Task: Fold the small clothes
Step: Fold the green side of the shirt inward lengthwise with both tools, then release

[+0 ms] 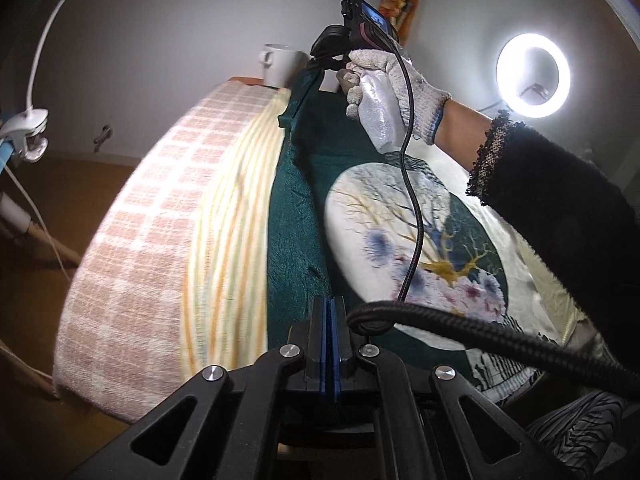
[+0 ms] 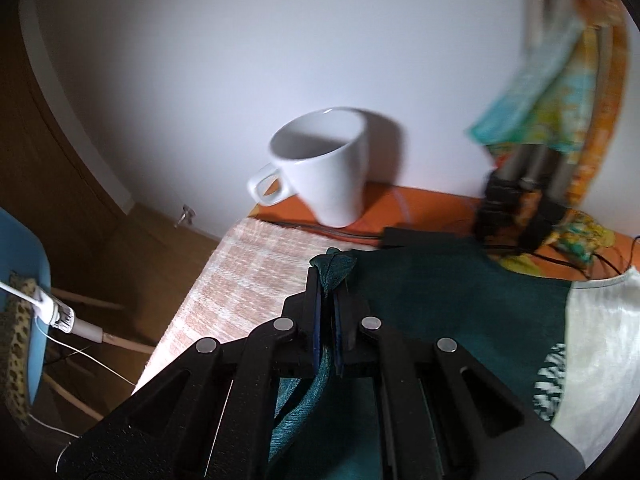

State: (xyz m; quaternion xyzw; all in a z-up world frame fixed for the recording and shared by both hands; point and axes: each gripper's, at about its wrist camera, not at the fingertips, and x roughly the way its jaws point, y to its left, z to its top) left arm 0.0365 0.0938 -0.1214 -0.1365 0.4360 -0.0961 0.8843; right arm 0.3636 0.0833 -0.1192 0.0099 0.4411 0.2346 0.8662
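Firstly, left wrist view: the left gripper [image 1: 329, 312] has its fingers pressed together with nothing between them, hovering over the green cloth [image 1: 296, 216]. That cloth lies flat on the checked towel [image 1: 160, 220], its long axis running from the camera away toward the mug [image 1: 280, 63] at the far edge; a round pale tree print [image 1: 400, 240] sits on its right part. At the far end a gloved hand [image 1: 394, 92] carries the right gripper [image 1: 320, 65], which pinches the cloth's far corner and holds it a little above the rest. A black cable [image 1: 416, 216] trails from that gripper across the print. A ring light [image 1: 532, 73] glows on the right. Right wrist view: the right gripper [image 2: 328, 292] is clamped on a bunched fold of the cloth [image 2: 440, 292], the fabric passing between the fingers and sticking out just beyond the tips, pointing toward the mug [image 2: 324, 164]. The rest of the cloth spreads to the right, beside the towel [image 2: 240, 280]. The mug stands on an orange surface [image 2: 420, 208] by the wall, close behind the pinched corner but apart from it.
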